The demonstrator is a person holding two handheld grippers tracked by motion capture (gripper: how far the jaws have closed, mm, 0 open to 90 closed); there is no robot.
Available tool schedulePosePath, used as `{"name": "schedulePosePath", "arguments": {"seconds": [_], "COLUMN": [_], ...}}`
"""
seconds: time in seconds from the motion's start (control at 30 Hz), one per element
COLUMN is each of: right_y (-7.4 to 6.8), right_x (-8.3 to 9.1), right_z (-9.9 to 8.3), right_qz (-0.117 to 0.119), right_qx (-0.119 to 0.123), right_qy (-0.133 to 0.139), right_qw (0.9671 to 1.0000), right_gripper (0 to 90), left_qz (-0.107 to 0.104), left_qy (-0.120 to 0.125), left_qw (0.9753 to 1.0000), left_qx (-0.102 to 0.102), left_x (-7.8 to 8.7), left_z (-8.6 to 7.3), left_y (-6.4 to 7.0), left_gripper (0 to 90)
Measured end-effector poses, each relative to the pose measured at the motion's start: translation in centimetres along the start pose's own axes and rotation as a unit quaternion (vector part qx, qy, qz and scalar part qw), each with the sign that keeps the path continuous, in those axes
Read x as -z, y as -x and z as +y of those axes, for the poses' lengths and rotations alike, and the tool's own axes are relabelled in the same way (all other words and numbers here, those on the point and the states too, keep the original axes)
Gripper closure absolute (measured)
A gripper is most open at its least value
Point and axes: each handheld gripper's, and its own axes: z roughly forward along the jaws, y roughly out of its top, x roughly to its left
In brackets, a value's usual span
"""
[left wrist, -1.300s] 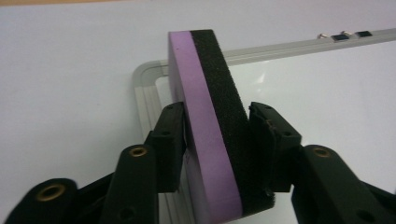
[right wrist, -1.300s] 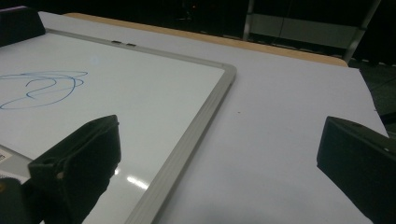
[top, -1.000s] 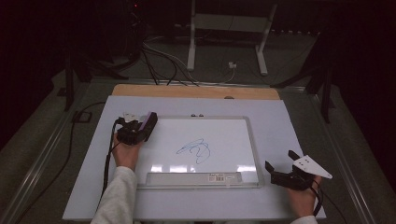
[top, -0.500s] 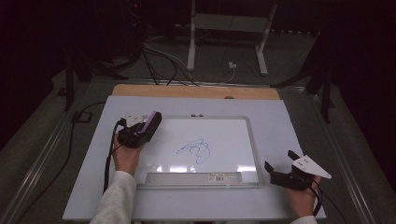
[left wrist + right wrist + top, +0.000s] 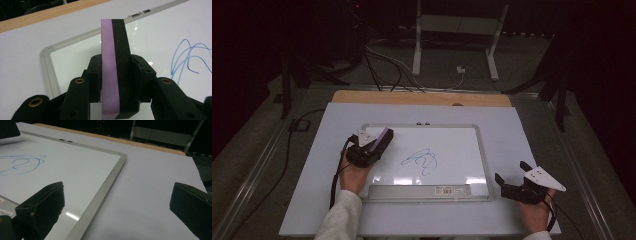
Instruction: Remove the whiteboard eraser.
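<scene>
Jaws of the left gripper (image 5: 117, 75) clamped a purple-and-black foam eraser (image 5: 115, 62), best pressed flat over the blue scribble (image 5: 422, 161); right gripper (image 5: 518, 184) jaws gaped empty.

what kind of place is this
Probably a lab or recording workspace: a whiteboard lies flat on a table, cables run over the floor behind, and a metal stand rises in the dark background.
</scene>
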Motion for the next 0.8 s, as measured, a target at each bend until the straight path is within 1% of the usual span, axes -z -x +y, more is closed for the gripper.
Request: {"name": "schedulePosePath", "arguments": {"seconds": [0.2,0.4,0.53,0.6,0.67,0.8], "right_y": [0.0,-0.1,-0.1,-0.1,-0.1,-0.2], "right_x": [0.0,-0.1,-0.1,-0.1,-0.1,-0.1], "right_z": [0.0,0.0,0.0,0.0,0.0,0.0], "right_qz": [0.0,-0.001,0.0,0.0,0.0,0.0], "right_qx": [0.002,0.004,0.004,0.005,0.005,0.005], "right_qy": [-0.002,-0.003,-0.003,-0.003,-0.004,-0.005], "right_qw": [1.0,1.0,1.0,1.0,1.0,1.0], "right_gripper": [0.1,0.1,0.1,0.0,0.0,0.1], "left_qz": [-0.005,-0.001,-0.001,-0.005,-0.009,-0.018], "left_qy": [-0.005,-0.013,-0.012,-0.014,-0.015,-0.01], "left_qw": [0.9999,0.9992,0.9986,0.9979,0.9976,0.9966], "left_qx": [-0.012,-0.038,-0.051,-0.062,-0.067,-0.079], "left_x": [-0.4,-0.9,-0.9,-0.9,-0.9,-0.8], "left_z": [-0.5,-1.0,-1.0,-1.0,-1.0,-1.0], "left_y": [0.8,1.9,2.4,2.6,2.8,3.3], "left_gripper": [64.4,64.3,64.0,61.7,56.5,53.3]}}
